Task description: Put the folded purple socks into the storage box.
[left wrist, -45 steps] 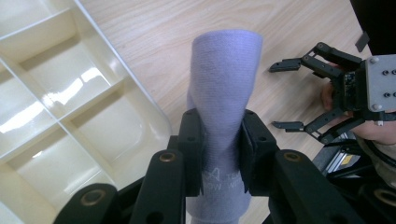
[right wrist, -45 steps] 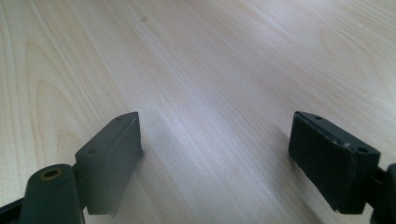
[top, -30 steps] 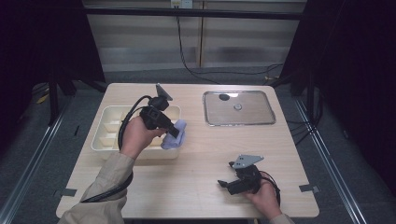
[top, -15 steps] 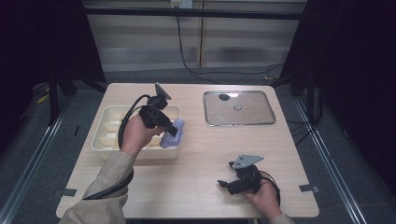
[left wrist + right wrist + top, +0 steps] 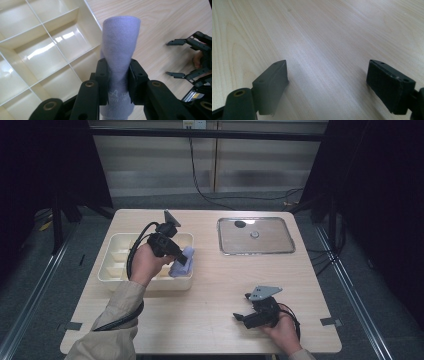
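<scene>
A pale lavender rolled cloth, perhaps a sock (image 5: 120,50), is pinched between the jaws of my left gripper (image 5: 117,82), which is shut on it. In the high view that gripper (image 5: 176,260) holds the cloth (image 5: 183,262) over the right edge of a cream divided tray (image 5: 111,265). The tray's compartments (image 5: 50,52) look bare. My right gripper (image 5: 241,316) rests low near the table's front right, jaws wide apart. Its own view shows its gripper (image 5: 329,87) open over bare wood.
A shallow metal tray (image 5: 270,245) lies at the back right of the wooden table (image 5: 215,285), with a small round piece (image 5: 254,234) and a dark spot (image 5: 240,224) in it. Cables trail from both grippers. Dark floor surrounds the table.
The left gripper and the cloth have shifted very slightly over the tray's right edge. The right gripper has stayed put.
</scene>
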A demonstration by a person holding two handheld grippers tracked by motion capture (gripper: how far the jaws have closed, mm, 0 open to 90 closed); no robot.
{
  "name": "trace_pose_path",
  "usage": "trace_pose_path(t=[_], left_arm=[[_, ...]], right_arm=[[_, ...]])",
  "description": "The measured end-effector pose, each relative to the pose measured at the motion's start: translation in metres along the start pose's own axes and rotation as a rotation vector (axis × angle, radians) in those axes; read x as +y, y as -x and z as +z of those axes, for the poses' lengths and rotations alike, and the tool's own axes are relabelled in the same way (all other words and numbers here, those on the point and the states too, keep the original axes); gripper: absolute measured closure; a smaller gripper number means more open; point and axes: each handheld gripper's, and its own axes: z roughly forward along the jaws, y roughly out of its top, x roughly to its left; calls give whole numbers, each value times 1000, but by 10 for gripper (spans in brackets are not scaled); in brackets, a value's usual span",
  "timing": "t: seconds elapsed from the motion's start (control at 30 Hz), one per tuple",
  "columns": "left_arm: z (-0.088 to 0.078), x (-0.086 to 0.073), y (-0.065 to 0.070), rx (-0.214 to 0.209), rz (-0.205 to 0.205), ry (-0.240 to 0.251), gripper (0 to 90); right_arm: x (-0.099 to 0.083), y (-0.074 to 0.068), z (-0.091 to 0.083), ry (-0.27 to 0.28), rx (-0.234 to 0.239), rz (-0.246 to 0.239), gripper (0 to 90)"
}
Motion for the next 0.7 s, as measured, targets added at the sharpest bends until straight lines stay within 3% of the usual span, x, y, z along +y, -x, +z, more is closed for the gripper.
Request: trace_pose_path(t=[0.7], left_arm=[[19,-1,-10,14,-22,-30,734]], right_arm=[[0,0,0,0,1,-1,167]])
